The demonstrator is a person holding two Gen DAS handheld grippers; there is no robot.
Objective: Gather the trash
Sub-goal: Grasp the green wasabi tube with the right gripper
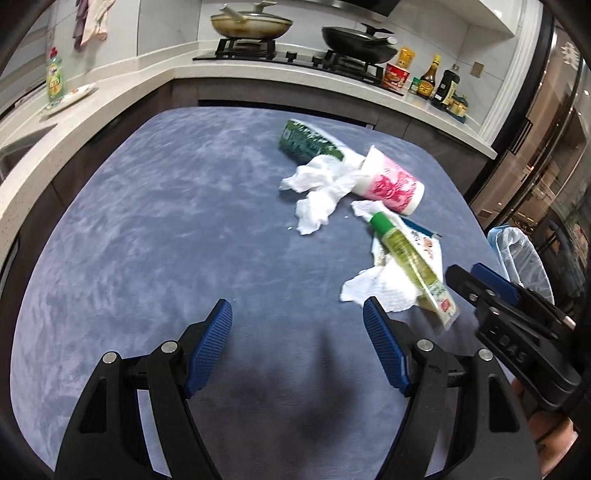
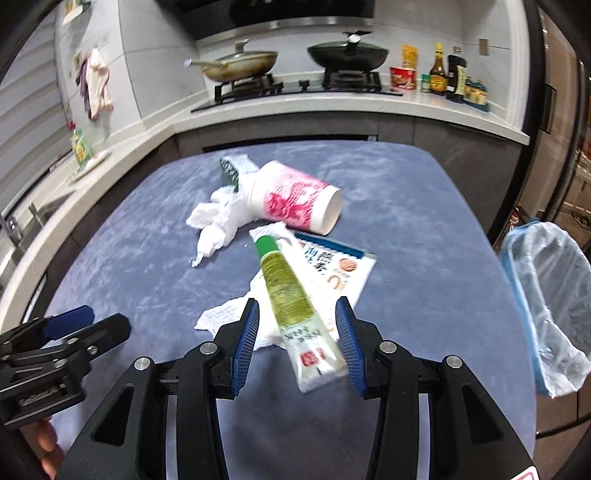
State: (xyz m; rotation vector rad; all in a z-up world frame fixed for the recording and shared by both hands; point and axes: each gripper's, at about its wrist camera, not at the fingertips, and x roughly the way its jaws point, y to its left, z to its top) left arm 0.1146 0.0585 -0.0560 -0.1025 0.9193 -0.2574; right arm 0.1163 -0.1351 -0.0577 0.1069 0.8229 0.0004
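Though unclamped, tube between right gripper fingers

Home kitchen, gas hob with two lidded woks, sauce bottles on pale counter, sink corner.

Blue-grey cloth-covered table in foreground, pale kitchen counter wrapping around behind. Gas hob on counter, two burners occupied: tan lidded wok on left, black lidded wok on right. Right of hob, red instant-noodle cup, yellow packet behind it, then cluster of dark sauce bottles. Far left on counter, green dish-soap bottle standing beside white plate. Cloths hanging on wall above.
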